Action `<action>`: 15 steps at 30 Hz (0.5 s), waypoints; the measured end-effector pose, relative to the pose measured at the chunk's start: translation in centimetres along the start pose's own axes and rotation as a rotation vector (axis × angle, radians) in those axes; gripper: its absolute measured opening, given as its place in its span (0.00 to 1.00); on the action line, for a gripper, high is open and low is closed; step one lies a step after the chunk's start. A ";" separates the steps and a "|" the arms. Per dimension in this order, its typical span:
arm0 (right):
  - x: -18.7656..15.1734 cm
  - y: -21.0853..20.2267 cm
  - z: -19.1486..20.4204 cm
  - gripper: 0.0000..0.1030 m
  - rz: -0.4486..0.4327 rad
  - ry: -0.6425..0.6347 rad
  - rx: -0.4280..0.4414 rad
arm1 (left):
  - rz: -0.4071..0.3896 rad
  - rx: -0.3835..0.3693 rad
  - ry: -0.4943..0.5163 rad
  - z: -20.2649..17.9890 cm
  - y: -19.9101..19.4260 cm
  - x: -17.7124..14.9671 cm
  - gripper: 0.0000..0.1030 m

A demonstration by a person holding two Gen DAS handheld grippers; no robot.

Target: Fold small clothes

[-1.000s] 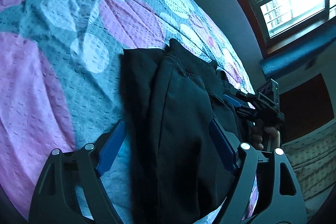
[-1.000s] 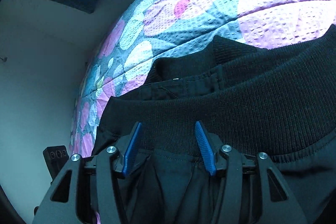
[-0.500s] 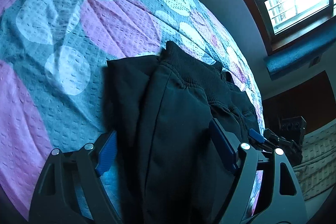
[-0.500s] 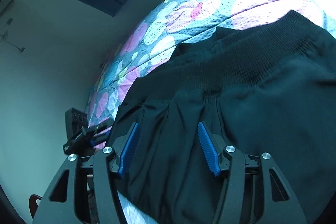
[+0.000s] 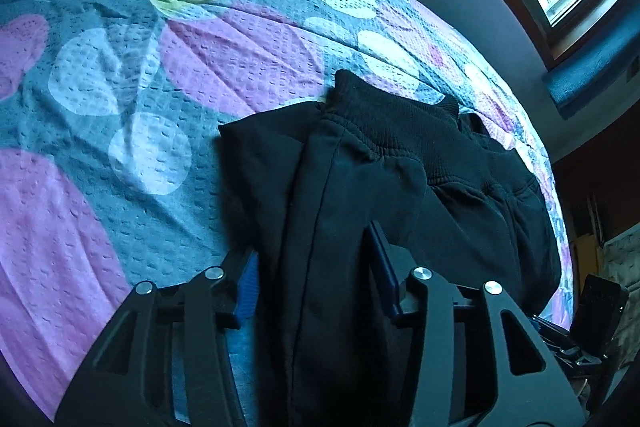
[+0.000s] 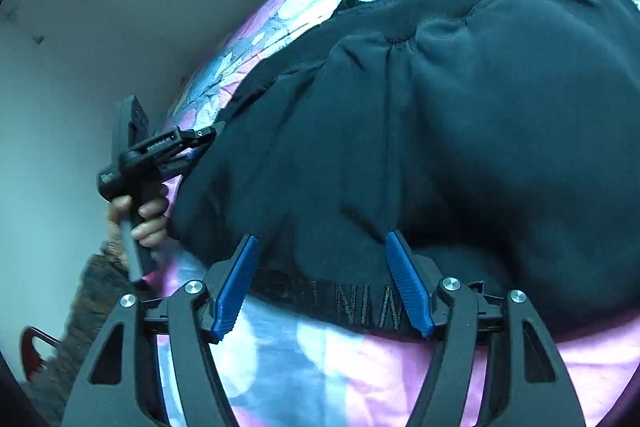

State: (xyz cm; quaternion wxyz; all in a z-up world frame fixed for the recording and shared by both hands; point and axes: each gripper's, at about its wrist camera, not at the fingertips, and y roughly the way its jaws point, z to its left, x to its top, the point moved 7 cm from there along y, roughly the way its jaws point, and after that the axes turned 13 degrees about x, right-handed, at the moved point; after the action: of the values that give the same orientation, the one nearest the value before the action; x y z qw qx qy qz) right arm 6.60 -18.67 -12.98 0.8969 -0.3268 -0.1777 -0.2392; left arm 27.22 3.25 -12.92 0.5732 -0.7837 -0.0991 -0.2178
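Left tool [image 5: 312, 267] astride folded black garment [image 5: 400, 187] on bedspread [image 5: 120, 107].

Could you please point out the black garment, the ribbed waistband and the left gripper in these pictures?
black garment [image 6: 480, 131]: right wrist view, on the broad folded fabric.
ribbed waistband [image 5: 392, 119]: left wrist view, on the ribbed band at the garment's far end.
left gripper [image 6: 202, 143]: right wrist view, at its finger ends by the garment's edge.
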 end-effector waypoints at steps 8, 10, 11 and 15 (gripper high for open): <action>-0.2 -1.9 1.7 0.71 -0.079 -0.006 0.026 | 0.000 0.001 0.014 0.0 -0.2 0.0 0.46; -0.8 -2.1 2.2 0.71 -0.083 -0.028 0.026 | -0.002 0.000 0.027 -0.2 -0.1 0.0 0.47; -1.2 -2.0 2.2 0.72 -0.064 -0.035 0.024 | -0.004 -0.001 0.030 -0.2 -0.1 0.0 0.47; -2.0 -1.0 0.5 0.72 -0.039 -0.026 0.019 | -0.011 0.019 0.021 -0.4 0.2 0.0 0.33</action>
State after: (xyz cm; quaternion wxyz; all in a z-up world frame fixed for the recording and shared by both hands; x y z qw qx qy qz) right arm 4.28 -18.36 -13.07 0.8926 -0.3180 -0.1981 -0.2507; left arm 27.20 2.82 -13.00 0.5803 -0.7754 -0.0996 -0.2281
